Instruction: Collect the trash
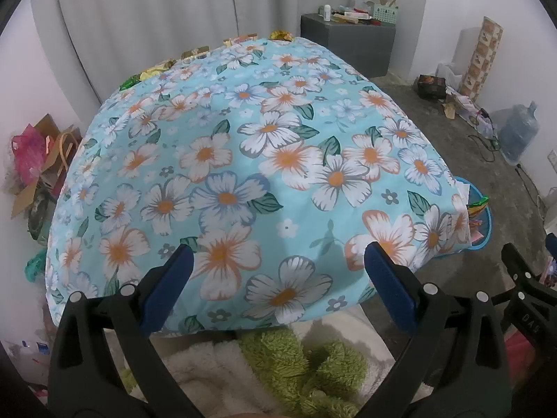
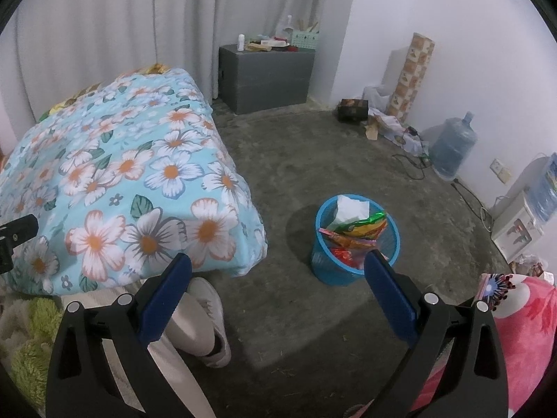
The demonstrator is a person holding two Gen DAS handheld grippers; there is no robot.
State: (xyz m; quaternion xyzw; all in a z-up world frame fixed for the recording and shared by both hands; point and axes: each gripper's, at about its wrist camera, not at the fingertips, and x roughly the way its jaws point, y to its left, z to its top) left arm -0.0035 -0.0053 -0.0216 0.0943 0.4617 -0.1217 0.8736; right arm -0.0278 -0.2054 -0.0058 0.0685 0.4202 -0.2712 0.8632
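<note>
A blue mesh trash bin (image 2: 355, 268) stands on the concrete floor beside the bed, holding white paper and several colourful wrappers (image 2: 362, 224). Its rim shows at the bed's right edge in the left wrist view (image 1: 485, 223). Several wrappers (image 1: 156, 69) lie along the far edge of the floral bedspread (image 1: 261, 174). My left gripper (image 1: 276, 261) is open and empty over the near end of the bed. My right gripper (image 2: 278, 271) is open and empty above the floor, just left of the bin.
A grey cabinet (image 2: 266, 76) with small items stands at the back wall. A water jug (image 2: 452, 149), cables and clutter line the right wall. Bags and cardboard (image 1: 38, 167) pile up left of the bed. A person's shoe (image 2: 209, 317) rests below the right gripper.
</note>
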